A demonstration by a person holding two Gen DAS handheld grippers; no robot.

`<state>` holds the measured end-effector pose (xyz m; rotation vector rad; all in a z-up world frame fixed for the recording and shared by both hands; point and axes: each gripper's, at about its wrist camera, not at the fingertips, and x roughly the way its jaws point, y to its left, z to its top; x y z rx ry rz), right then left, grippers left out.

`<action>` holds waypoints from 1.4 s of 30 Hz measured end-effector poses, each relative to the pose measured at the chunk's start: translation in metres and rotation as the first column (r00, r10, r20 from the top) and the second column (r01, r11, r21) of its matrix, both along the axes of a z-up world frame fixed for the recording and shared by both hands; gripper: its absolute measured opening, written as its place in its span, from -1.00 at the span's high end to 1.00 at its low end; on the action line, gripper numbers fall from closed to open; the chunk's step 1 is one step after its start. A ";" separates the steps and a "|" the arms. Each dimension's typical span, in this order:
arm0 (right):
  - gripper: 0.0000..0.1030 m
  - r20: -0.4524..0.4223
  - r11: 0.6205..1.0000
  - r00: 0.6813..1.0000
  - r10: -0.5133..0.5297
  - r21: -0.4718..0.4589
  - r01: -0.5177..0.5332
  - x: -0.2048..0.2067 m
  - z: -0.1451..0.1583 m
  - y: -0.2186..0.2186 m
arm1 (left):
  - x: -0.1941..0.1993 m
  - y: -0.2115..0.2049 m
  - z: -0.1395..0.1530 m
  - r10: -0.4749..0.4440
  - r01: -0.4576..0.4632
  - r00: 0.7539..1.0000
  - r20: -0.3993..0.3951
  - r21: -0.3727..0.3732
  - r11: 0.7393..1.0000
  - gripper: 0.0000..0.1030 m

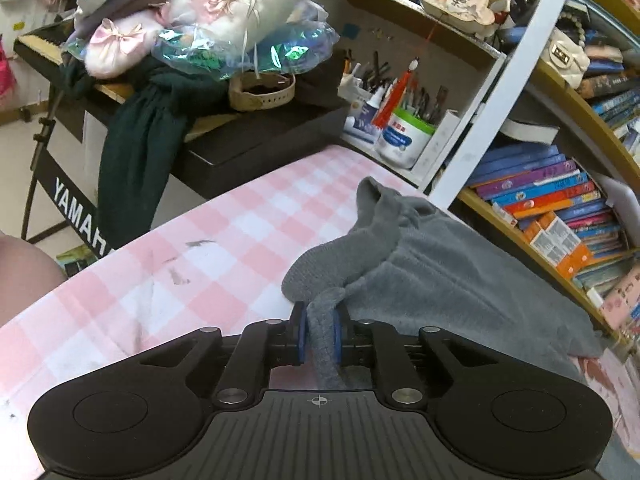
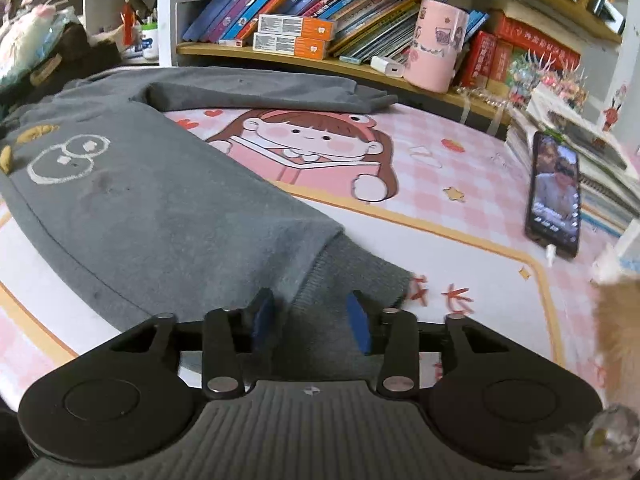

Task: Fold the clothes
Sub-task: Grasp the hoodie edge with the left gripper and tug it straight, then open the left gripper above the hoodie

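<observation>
A grey sweater (image 2: 140,200) with a white circle print lies flat on the pink checked table cover (image 2: 460,220), one sleeve (image 2: 260,92) stretched along the far side. My right gripper (image 2: 310,312) is open at the near edge, its blue pads (image 2: 358,320) standing apart on either side of the ribbed hem (image 2: 360,272), which lies flat and unbunched. In the left wrist view, the grey sweater (image 1: 460,272) is heaped at the right of the table cover (image 1: 180,272). My left gripper (image 1: 320,316) is shut on a bunched fold of it.
A phone (image 2: 554,196) lies on the cover at the right, beside a stack of books (image 2: 580,148). A pink cup (image 2: 434,48) and bookshelves (image 2: 300,4) line the far edge. Left of the table stands a keyboard (image 1: 80,216) piled with a dark green cloth (image 1: 136,152).
</observation>
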<state>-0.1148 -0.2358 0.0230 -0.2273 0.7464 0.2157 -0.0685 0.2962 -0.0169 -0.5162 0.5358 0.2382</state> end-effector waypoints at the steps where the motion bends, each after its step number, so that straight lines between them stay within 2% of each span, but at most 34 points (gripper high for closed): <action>1: 0.16 -0.001 1.000 1.000 -0.005 0.000 0.005 0.000 0.000 -0.003 | -0.001 -0.002 0.000 -0.014 0.014 1.000 -0.004 0.010 1.000 0.68; 5: 0.16 -0.006 1.000 1.000 -0.022 0.010 0.022 0.000 0.000 -0.010 | -0.002 -0.013 0.004 -0.052 0.054 0.998 -0.029 0.093 0.994 0.62; 8: 0.16 0.004 1.000 1.000 -0.028 0.007 0.028 -0.003 0.001 -0.009 | -0.006 -0.018 0.009 -0.013 0.021 0.998 -0.058 0.138 0.990 0.27; 10: 0.13 0.030 1.000 0.999 -0.020 0.016 0.020 -0.008 0.005 -0.005 | -0.015 -0.025 0.016 0.021 -0.012 0.999 -0.049 0.183 0.983 -0.02; 11: 0.11 0.043 1.000 0.999 -0.016 0.021 0.015 -0.010 0.008 -0.003 | -0.021 -0.030 0.020 0.014 -0.006 0.999 -0.033 0.211 0.977 -0.08; 13: 0.08 0.070 1.000 0.998 -0.008 0.031 0.006 -0.015 0.013 0.000 | -0.031 -0.042 0.027 -0.008 0.009 1.000 -0.006 0.266 0.964 -0.32; 15: 0.02 0.089 0.999 0.996 0.010 0.036 -0.013 -0.018 0.017 0.005 | -0.040 -0.056 0.033 -0.041 0.034 0.999 0.016 0.313 0.949 -0.44; 18: 0.02 0.099 0.998 0.995 0.033 0.044 -0.038 -0.019 0.020 0.012 | -0.047 -0.073 0.036 -0.094 0.079 0.995 0.027 0.351 0.933 -0.63; 21: 0.13 0.087 0.998 0.995 0.037 0.038 -0.041 -0.017 0.015 0.017 | -0.046 -0.083 0.033 -0.137 0.121 0.990 0.023 0.338 0.933 -0.68; 25: 0.33 0.047 0.999 0.998 0.036 0.016 -0.036 -0.012 0.001 0.020 | -0.038 -0.091 0.026 -0.200 0.186 0.979 0.031 0.245 0.952 -0.70; 30: 0.36 0.050 0.999 0.999 -0.010 -0.036 0.012 -0.011 -0.004 0.010 | -0.035 -0.108 0.022 -0.220 0.202 0.975 0.027 0.303 0.931 -0.70; 36: 0.33 0.059 1.000 0.998 -0.022 0.007 0.022 -0.015 -0.005 0.003 | -0.041 -0.118 0.021 -0.243 0.222 0.970 0.018 0.351 0.910 -0.70; 42: 0.24 0.096 0.998 0.995 0.021 0.065 -0.027 -0.023 0.005 0.011 | -0.052 -0.121 0.021 -0.231 0.203 0.972 0.043 0.338 0.919 -0.81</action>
